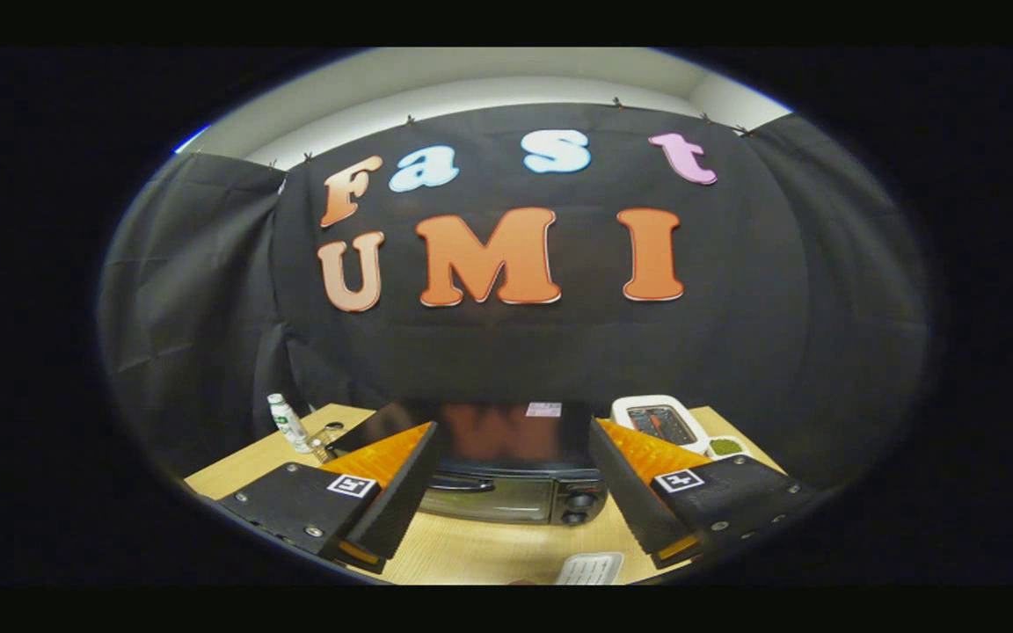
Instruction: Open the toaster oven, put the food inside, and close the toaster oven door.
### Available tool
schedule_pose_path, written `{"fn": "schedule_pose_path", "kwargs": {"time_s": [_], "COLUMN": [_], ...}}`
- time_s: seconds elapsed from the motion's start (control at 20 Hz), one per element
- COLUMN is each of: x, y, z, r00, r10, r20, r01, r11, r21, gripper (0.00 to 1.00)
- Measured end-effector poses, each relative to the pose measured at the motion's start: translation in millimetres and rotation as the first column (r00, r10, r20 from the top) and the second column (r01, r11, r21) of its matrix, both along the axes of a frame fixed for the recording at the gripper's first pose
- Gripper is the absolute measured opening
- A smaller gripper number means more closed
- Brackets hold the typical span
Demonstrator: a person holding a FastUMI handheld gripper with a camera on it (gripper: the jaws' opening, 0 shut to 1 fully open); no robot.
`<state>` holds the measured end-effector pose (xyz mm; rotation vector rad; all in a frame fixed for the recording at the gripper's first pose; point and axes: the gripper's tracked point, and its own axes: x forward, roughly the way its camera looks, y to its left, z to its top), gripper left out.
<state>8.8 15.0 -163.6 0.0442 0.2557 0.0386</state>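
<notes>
- Gripper view: the gripper (511, 492) is held above a light wooden table (480, 549), its two fingers spread wide apart, nothing gripped between them.
- The toaster oven (506, 479) is seen between and just beyond the fingers, set on the table. Its long axis runs crosswise to the fingers; its glass door and the two knobs at the door's right end are turned toward the camera. The door is seen shut, handle across its top.
- A white slotted tray (590, 568) lies on the table nearer than the oven, below the fingers.
- A white toaster (660, 423) stands beyond the right finger, a small dish of green stuff (725, 447) just beside it.
- A small bottle (287, 423) stands past the left finger, near the table's far edge.
- The table is backed by black cloth; a pale wall and ceiling are seen above it.
</notes>
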Motion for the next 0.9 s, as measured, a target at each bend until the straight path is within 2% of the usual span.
{"fn": "schedule_pose_path", "kwargs": {"time_s": [0.35,0.7,0.75,0.9], "x": [-12,-18,-7,-13], "y": [-30,-44,-54,-48], "z": [27,74,61,76], "r00": [0.995,0.984,0.983,0.982], "r10": [-0.070,-0.095,-0.098,-0.081], "r20": [0.071,0.149,0.157,0.171], "r01": [0.070,0.095,0.099,0.085], "r11": [0.997,0.995,0.995,0.996], "r21": [0.014,0.008,0.001,-0.013], "gripper": [0.99,0.99,0.99,0.99]}}
